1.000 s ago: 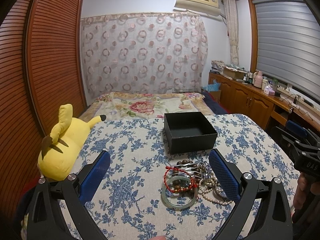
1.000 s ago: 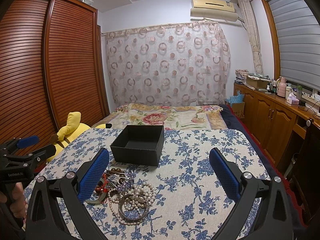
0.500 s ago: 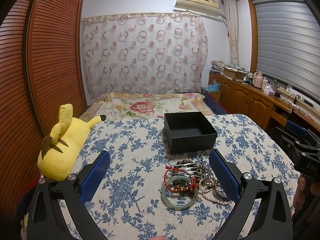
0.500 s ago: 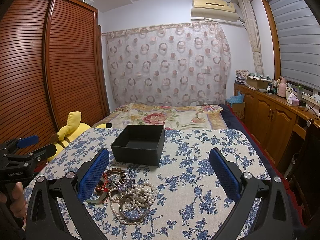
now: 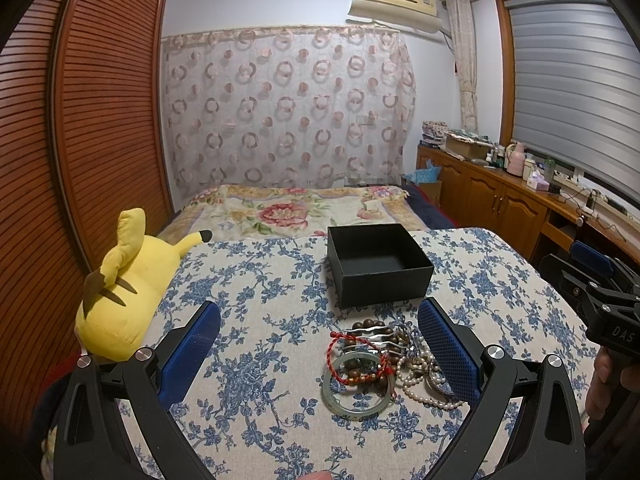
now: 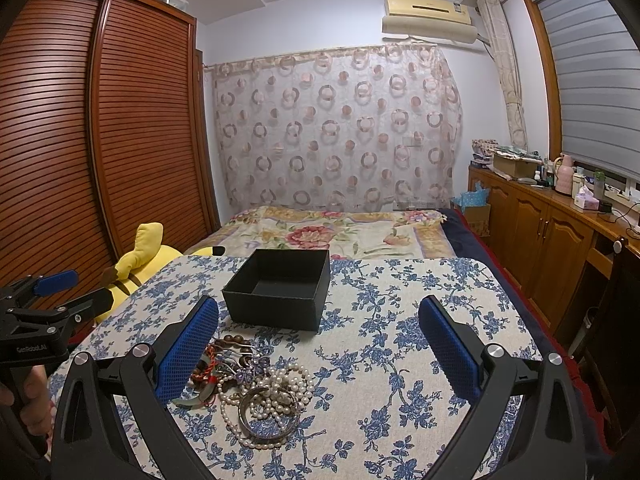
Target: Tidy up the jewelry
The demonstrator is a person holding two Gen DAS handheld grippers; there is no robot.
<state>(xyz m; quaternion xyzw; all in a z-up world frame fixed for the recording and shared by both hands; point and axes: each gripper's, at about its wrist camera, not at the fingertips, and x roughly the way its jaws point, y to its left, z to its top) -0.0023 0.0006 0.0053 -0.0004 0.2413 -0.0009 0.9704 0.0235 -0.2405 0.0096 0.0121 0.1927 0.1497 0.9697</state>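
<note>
**Both grippers poised, nothing picked yet**

Nothing has moved since 1 second ago: I see both views unchanged. My left gripper (image 5: 318, 342) and right gripper (image 6: 318, 342) hang spread wide, holding nothing. The jewelry pile (image 5: 394, 354) lies tangled on the floral tablecloth (image 5: 248, 280), just in front of the black box (image 5: 378, 266), which looks empty. I judge step 1 is pending: lower over 1 piece, perhaps the green bangle (image 5: 358, 386), and close carefully to avoid dragging tangled strands.
</note>
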